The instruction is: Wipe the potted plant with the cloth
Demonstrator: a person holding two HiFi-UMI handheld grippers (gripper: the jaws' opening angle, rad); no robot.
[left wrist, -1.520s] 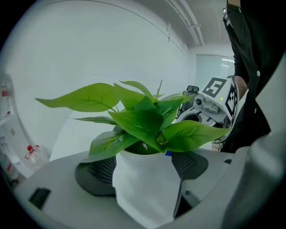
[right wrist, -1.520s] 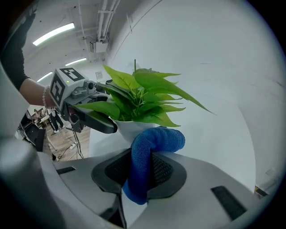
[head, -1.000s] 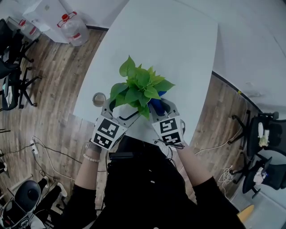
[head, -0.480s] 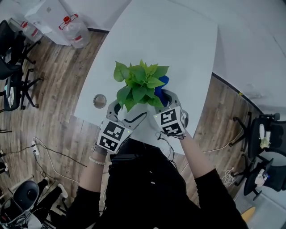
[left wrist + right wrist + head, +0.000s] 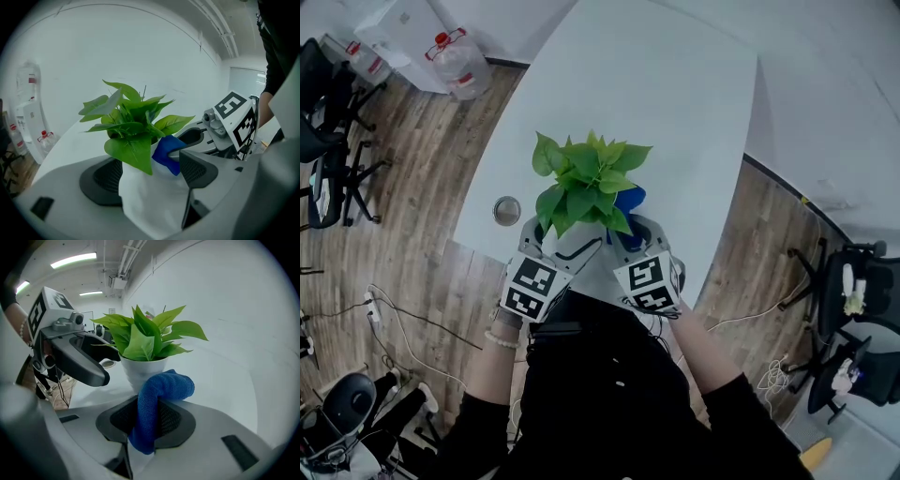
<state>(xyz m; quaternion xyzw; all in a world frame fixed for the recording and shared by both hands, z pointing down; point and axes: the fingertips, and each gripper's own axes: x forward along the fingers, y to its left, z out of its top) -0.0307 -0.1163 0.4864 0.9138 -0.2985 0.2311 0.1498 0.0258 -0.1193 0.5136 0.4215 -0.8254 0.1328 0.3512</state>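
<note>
Office chairs, left: black, wheeled [image 5: 328,141], on the wood floor [image 5: 412,187] well off the table's left edge.

Water bottle: large, clear, red cap [image 5: 455,61], on the floor beyond the table's far left corner.

Table: white, rounded corners [image 5: 656,84]; bare apart from the items below.

Metal disc: small and round [image 5: 507,210] [image 5: 108,363], set in the table near its left edge, just left of the plant.

Left gripper: [image 5: 565,236] [image 5: 150,173] comes in over the table's near edge; its jaws are closed against the two sides of the pot.

Plant: broad green leaves [image 5: 586,178] [image 5: 129,126] [image 5: 145,336], upright, by the near edge of the table at its middle.

Pot: white [image 5: 150,197] [image 5: 140,369], held between the left gripper's pads. Whether its base rests on the table cannot be told.

Cloth: blue, folded over [image 5: 628,199] [image 5: 165,152] [image 5: 159,394]; its free end lies at the pot's right side by the rim, just under the leaves.

Right gripper: [image 5: 636,230] [image 5: 149,420] just right of the left gripper, jaws pinched on the cloth's lower end.

Office chairs, right: black [image 5: 853,281], on the floor well beyond the table's right edge.
</note>
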